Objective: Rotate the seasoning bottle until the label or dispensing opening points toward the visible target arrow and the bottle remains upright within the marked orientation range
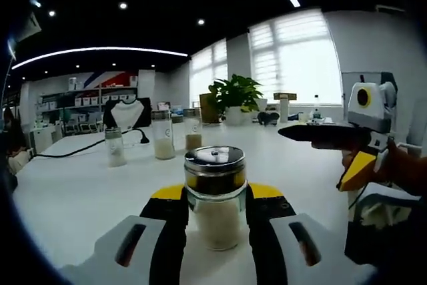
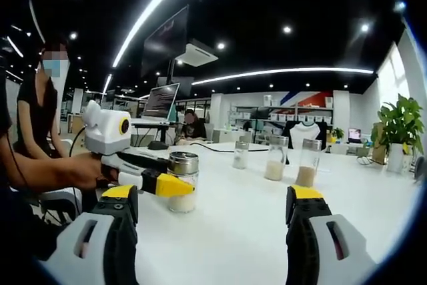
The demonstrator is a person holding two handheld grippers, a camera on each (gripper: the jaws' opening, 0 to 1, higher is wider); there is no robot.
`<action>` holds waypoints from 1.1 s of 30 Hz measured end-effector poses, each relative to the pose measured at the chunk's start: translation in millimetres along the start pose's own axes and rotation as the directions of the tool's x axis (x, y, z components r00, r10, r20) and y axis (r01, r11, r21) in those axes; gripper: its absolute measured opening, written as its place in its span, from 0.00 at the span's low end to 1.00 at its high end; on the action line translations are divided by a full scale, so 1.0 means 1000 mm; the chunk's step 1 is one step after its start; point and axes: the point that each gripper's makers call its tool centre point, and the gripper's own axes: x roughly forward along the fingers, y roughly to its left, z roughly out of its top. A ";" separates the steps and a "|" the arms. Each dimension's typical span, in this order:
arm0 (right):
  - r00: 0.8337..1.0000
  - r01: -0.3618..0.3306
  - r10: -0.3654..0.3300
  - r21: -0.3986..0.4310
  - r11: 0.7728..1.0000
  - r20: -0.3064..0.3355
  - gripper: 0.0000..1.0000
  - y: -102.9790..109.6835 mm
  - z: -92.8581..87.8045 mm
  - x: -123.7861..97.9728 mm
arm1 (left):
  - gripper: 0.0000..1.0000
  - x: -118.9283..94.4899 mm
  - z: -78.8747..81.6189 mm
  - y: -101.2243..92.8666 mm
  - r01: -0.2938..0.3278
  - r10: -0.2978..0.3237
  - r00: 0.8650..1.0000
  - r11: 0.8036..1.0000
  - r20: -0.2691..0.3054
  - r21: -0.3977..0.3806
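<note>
Left gripper view has the seasoning bottle (image 1: 215, 195) standing upright on the white table (image 1: 80, 195), dead centre between this gripper's own jaws. The left gripper (image 1: 215, 203) is clenched on the glass body, yellow pads pressed to either side just under the chrome cap; pale grains fill the lower part. No label, pouring hole or target arrow can be made out, so how far the turn has come cannot be judged.

The step in hand looks like the hold before or during rotation: the bottle is gripped low and steady, base apparently on the table. The next move probably calls for a slow twist about the bottle's own upright axis, without tipping it, and a check of which face carries the opening.

In the right gripper view the bottle (image 2: 181, 181) sits to the left, held by the left gripper (image 2: 175, 185) in a person's hand (image 2: 80, 170). The right gripper (image 2: 212, 213) is released, its jaws spread wide with bare table between them, well apart from the bottle; in the left gripper view it hangs off to the right (image 1: 317, 135).

Three other jars (image 1: 163, 137) stand in a row farther back, well clear. Open table lies all round the bottle, and the near edge is not visible, so there is ample room to turn.
</note>
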 end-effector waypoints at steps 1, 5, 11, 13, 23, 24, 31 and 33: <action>1.000 -0.001 0.001 -0.001 1.000 -0.001 0.93 0.000 0.000 0.000 | 0.36 0.000 0.000 0.001 -0.001 0.001 1.000 1.000 0.000 -0.004; 1.000 -0.003 0.003 0.001 1.000 0.000 0.93 0.002 0.000 0.001 | 0.38 -0.004 -0.001 0.004 -0.008 0.008 1.000 1.000 -0.006 -0.026; 1.000 -0.008 0.008 -0.001 1.000 -0.005 0.93 0.005 -0.002 0.003 | 0.40 -0.008 -0.005 0.006 -0.025 0.024 0.999 0.999 -0.025 -0.031; 1.000 -0.010 0.010 -0.001 1.000 -0.007 0.92 0.006 -0.002 0.004 | 0.40 -0.007 -0.006 0.006 -0.030 0.029 0.999 0.999 -0.029 -0.036; 1.000 -0.023 0.023 -0.004 1.000 0.005 0.87 0.011 0.003 0.005 | 0.34 -0.003 -0.005 0.002 -0.035 0.034 0.999 0.999 -0.030 -0.039; 1.000 -0.025 0.025 -0.001 1.000 0.006 0.87 0.011 0.003 0.005 | 0.34 -0.003 -0.004 0.001 -0.037 0.036 0.999 0.999 -0.032 -0.035; 0.998 -0.052 0.051 0.035 0.998 0.031 0.81 0.016 0.012 0.005 | 0.33 -0.005 0.005 -0.009 -0.027 0.027 1.000 1.000 0.003 0.005; 0.997 -0.059 0.057 0.042 0.997 0.043 0.78 0.017 0.016 0.004 | 0.33 -0.007 0.009 -0.012 -0.027 0.027 0.999 0.999 0.019 0.026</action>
